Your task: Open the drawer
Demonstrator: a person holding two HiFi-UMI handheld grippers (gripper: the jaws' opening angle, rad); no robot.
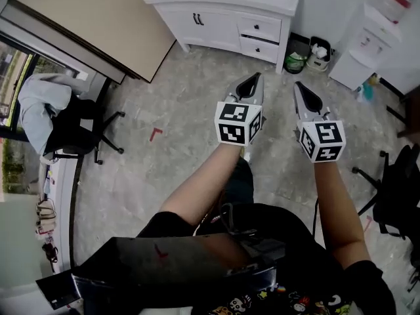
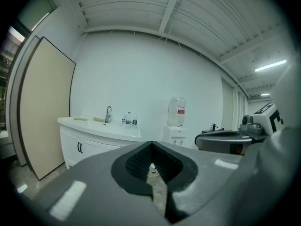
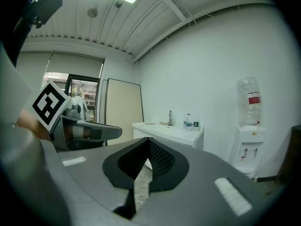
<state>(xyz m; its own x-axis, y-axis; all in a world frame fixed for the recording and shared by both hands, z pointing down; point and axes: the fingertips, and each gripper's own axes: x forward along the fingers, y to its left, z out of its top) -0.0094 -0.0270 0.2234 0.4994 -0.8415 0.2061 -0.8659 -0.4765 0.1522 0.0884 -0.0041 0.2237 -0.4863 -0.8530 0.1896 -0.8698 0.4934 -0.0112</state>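
A white cabinet stands against the far wall, with two small drawers, upper and lower, on its right side, both closed. My left gripper and right gripper are held side by side over the floor, well short of the cabinet and pointing toward it. Both are shut with nothing between the jaws. The left gripper view shows its gripper aimed at the cabinet. In the right gripper view, that gripper also faces the cabinet.
A large beige board leans at the left wall. An office chair draped with clothing stands at left, another chair at right. A water dispenser and a bin sit right of the cabinet. Bottles stand on the counter.
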